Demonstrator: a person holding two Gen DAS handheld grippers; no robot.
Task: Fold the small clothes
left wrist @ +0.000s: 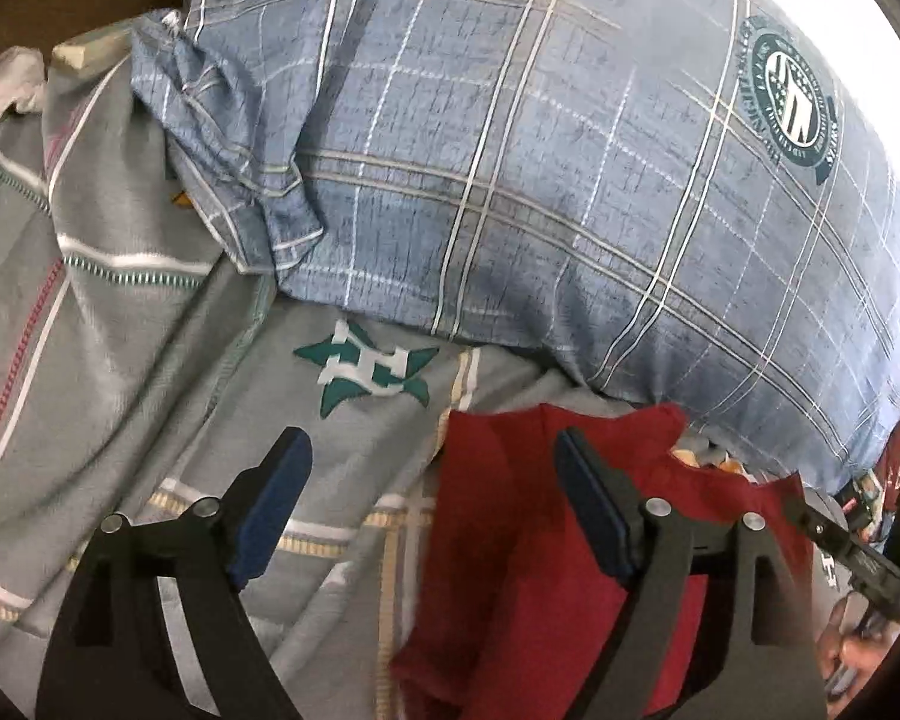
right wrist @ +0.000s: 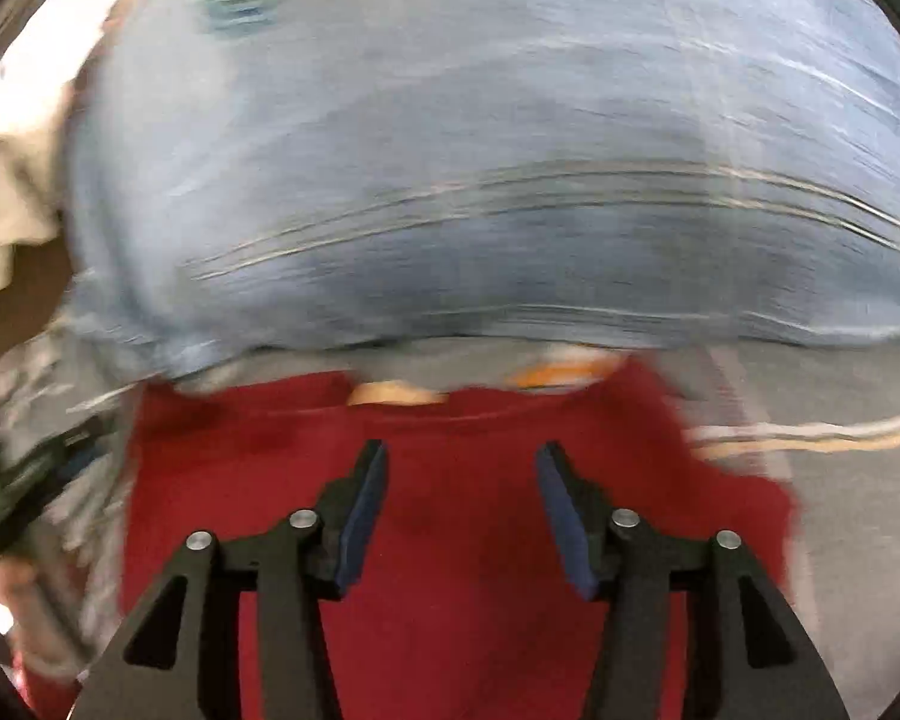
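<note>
A small red garment (left wrist: 510, 516) lies flat on the grey striped bedsheet (left wrist: 150, 396), just in front of a blue plaid pillow (left wrist: 510, 150). My left gripper (left wrist: 433, 444) stands wide open over the garment's left edge, one finger above the sheet and the other above the red cloth, with nothing pinched. The right wrist view is blurred. There my right gripper (right wrist: 462, 451) is open above the middle of the red garment (right wrist: 258, 480), near its far hem, and nothing sits between its pads. Part of the right gripper (left wrist: 858, 546) shows at the left wrist view's right edge.
The pillow (right wrist: 480, 180) blocks the far side right behind the garment. A teal star logo (left wrist: 369, 369) marks the sheet. Crumpled white cloth (left wrist: 6, 84) lies at the far left. A hand (left wrist: 852, 648) shows at the lower right.
</note>
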